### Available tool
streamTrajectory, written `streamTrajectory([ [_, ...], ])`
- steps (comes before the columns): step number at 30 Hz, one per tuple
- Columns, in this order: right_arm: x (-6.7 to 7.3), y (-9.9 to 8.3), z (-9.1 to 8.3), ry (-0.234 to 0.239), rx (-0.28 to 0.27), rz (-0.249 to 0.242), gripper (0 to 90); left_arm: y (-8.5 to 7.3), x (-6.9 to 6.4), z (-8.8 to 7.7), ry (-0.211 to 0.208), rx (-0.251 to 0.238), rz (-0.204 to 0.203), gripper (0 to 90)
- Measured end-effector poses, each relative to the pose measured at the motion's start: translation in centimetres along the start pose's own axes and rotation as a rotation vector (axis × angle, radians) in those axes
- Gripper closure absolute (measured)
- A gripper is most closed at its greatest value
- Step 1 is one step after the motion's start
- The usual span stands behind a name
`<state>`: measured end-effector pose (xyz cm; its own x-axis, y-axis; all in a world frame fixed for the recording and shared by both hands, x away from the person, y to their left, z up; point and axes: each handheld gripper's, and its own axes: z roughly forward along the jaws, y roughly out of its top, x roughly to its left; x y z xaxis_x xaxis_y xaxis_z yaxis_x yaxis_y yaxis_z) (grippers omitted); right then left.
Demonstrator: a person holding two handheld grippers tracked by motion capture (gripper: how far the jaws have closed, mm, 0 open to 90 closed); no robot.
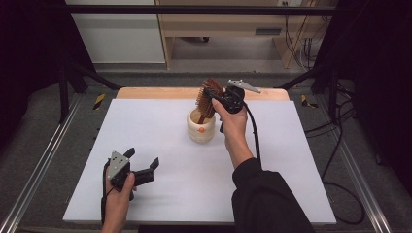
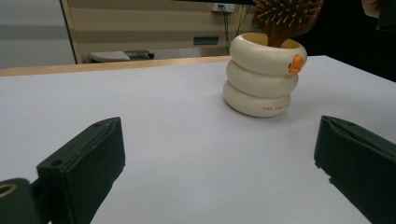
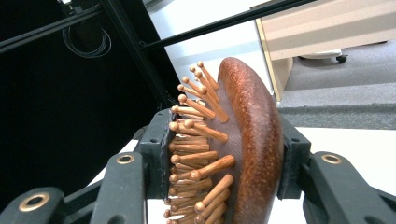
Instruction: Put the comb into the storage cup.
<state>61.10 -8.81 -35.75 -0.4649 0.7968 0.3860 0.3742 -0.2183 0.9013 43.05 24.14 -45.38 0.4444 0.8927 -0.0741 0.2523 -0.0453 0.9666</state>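
right gripper [image 1: 210,93] just above centre of the high view, jaws clamped on the head of a wooden hairbrush [image 1: 208,99]. brush handle standing inside a cream ring-shaped holder [image 1: 201,129] with a small orange beak. left gripper [image 1: 142,165] in the lower left, low over the white table [image 1: 272,165], jaws spread wide, nothing between them, well apart from the holder.

A wooden hairbrush [image 1: 208,99] with peg bristles stood handle-down in a cream holder [image 1: 200,128], its head tilted above the rim. The holder, shaped like three stacked rings with a small orange beak, sat upright on the white table [image 1: 160,121], nearer the far edge.
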Motion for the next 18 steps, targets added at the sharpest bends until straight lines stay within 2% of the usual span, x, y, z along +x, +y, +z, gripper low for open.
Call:
streamTrajectory([
  [18, 0.07, -0.33, 0.26, 0.003, 0.003, 0.004, 50.1, -0.01, -0.10, 0.03, -0.002, 0.002, 0.004, 2.1],
])
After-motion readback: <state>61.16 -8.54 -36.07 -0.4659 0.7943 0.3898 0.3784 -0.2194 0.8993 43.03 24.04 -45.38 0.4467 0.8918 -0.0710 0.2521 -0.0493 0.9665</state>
